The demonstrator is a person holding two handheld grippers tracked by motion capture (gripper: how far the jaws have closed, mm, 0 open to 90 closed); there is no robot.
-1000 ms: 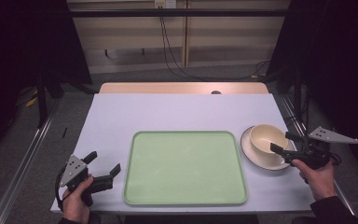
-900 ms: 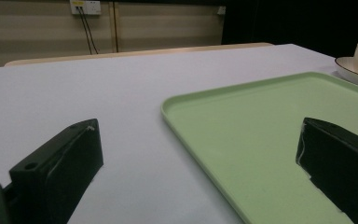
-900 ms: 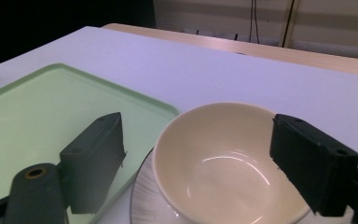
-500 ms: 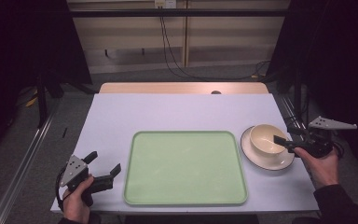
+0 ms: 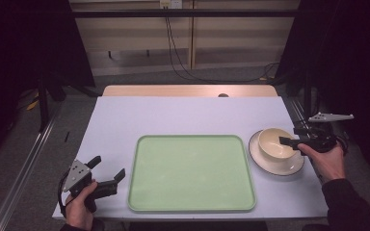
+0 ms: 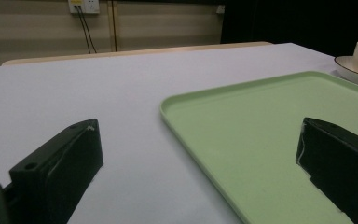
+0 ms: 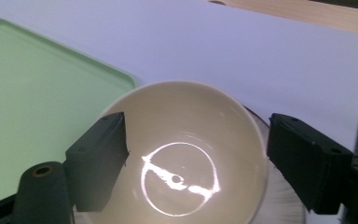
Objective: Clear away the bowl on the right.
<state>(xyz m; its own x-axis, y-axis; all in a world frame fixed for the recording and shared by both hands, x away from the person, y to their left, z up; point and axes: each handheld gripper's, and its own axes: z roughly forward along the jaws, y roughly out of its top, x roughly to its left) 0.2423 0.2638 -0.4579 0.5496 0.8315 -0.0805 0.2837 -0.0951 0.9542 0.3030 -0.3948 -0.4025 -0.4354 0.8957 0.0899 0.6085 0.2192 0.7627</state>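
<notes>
Saucer (image 5: 275,166) mostly hidden under the one cream bowl (image 5: 275,143) at table's right edge, just beside the one green tray (image 5: 191,173). Right gripper (image 7: 193,154): jaws apart, one inside the bowl, one outside its rim, contact w/ rim hard to tell. Left gripper (image 5: 107,173): jaws apart, nothing between, near tray's left edge.

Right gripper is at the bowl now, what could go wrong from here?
1. The right gripper is open, one jaw inside the cream bowl and one outside; a shallow pinch on the curved rim could slip.
2. The bowl sits on a saucer; tugging sideways might drag or tip it.
3. The green tray lies close beside, so a low carry could clip its raised edge.
</notes>
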